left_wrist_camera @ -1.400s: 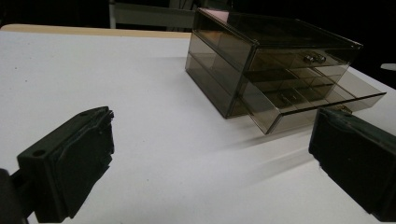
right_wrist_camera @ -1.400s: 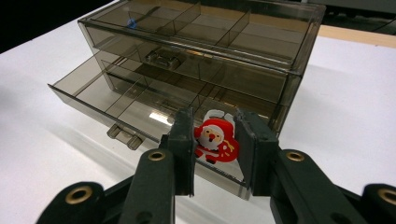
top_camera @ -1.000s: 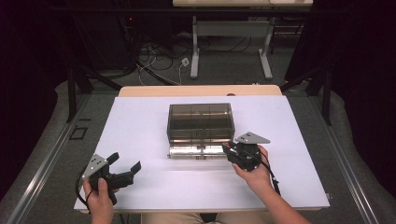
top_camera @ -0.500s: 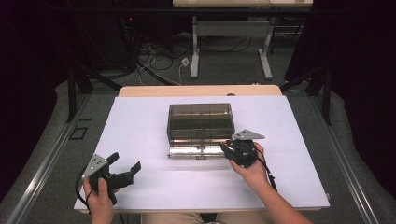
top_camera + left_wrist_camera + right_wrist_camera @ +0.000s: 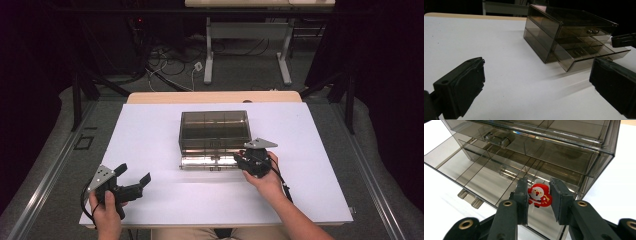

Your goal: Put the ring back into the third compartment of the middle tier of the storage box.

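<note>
Red Santa figure [image 5: 538, 195] sits grasped in the right gripper [image 5: 538, 200], poised over the organizer's open bottom drawer [image 5: 486, 180]. Dropping it in and shutting remain. The left gripper [image 5: 131, 180] idles, released.

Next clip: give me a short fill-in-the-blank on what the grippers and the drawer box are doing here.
1. The right gripper is shut on a small red ____ figure.
2. The left gripper rests apart from the drawer box, its jaws ____.
3. The box's ____ drawer is pulled out.
4. The figure is held over the open drawer's ____ end, as the high view has it.

Missing words: Santa; open; bottom; right
</note>
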